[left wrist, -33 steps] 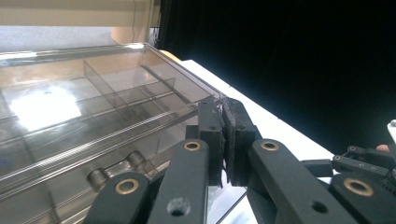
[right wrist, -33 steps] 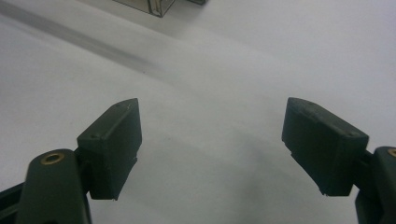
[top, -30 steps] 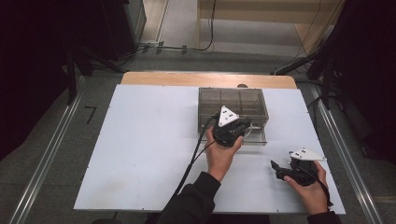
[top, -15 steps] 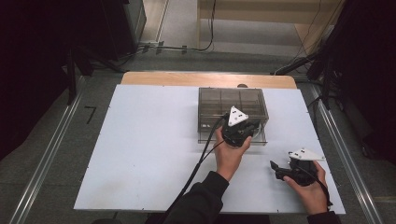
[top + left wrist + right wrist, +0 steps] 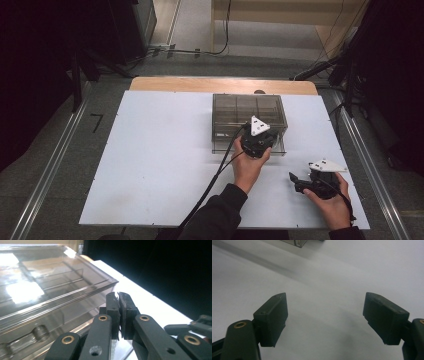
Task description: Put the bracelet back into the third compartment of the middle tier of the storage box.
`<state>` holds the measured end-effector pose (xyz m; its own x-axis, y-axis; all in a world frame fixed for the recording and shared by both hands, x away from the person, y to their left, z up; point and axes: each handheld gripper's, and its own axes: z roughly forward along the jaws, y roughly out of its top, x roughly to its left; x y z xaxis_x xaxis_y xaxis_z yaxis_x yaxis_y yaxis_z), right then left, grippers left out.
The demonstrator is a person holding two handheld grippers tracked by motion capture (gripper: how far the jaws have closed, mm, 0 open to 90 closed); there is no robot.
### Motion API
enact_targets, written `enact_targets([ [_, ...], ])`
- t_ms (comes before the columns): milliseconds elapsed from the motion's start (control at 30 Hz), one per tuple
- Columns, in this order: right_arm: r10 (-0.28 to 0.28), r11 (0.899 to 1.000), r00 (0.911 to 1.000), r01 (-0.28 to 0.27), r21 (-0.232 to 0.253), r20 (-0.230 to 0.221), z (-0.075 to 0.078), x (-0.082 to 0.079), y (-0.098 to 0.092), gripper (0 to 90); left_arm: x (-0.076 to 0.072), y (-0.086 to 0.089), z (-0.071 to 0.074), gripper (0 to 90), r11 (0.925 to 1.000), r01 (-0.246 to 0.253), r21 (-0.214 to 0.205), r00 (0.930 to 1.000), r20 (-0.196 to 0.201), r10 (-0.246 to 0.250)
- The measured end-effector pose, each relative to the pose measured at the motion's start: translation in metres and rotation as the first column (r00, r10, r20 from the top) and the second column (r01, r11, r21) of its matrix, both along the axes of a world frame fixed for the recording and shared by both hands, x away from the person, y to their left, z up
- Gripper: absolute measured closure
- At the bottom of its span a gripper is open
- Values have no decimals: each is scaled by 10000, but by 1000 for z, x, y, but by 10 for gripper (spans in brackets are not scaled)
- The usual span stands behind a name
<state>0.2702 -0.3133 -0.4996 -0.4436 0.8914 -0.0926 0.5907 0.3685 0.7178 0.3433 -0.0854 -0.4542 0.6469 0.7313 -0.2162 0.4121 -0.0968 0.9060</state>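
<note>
A clear plastic compartment box (image 5: pixel 248 112) with a lid lies on the white table at the far centre-right. My left gripper (image 5: pixel 258 141) is over the box's front right part, pointing down at it. In the left gripper view its two black jaws (image 5: pixel 118 297) are pressed together with nothing between them, just off the box's (image 5: pixel 50 290) lid corner. My right gripper (image 5: pixel 296 180) rests low near the table's front right, apart from the box. In the right gripper view its jaws (image 5: pixel 325 315) stand wide apart over bare white surface.
The white table board (image 5: pixel 150 165) has bare room to the left and in front of the box. A wooden strip (image 5: pixel 200 84) runs along its far edge. The left gripper's black cable (image 5: pixel 215 175) trails back toward the person. Metal rails (image 5: pixel 45 175) flank the table on the floor.
My left hand has shifted a little to the right and lower along the box's front. The right hand has stayed where it was.
</note>
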Motion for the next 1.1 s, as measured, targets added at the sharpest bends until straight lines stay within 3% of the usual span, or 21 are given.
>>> enact_targets([
  [200, 10, 10000, 10000, -10, -5, -12, 0, 0, 0, 184, -3, -3, -1, 862, 9977, -271, 625, 9990, 381, 248],
  [433, 6, 10000, 10000, -6, -5, -4, 0, 0, 0, 184, -7, -4, 0, 679, 9931, -643, 985, 9959, 697, 576],
  [600, 26, 10000, 10000, -26, -23, -4, 0, 0, 1, 184, -13, 0, 2, 632, 9914, -716, 1092, 9936, 949, 613],
  [867, 13, 10000, 10000, -13, -29, 20, 0, -1, 0, 184, -21, 14, 9, 524, 9862, -1013, 1313, 9907, 1037, 879],
  [1100, -34, 10000, 10000, 34, -22, -1, 0, -2, -1, 184, -28, 38, 12, 331, 9736, -1641, 1585, 9844, 892, 1514],
])
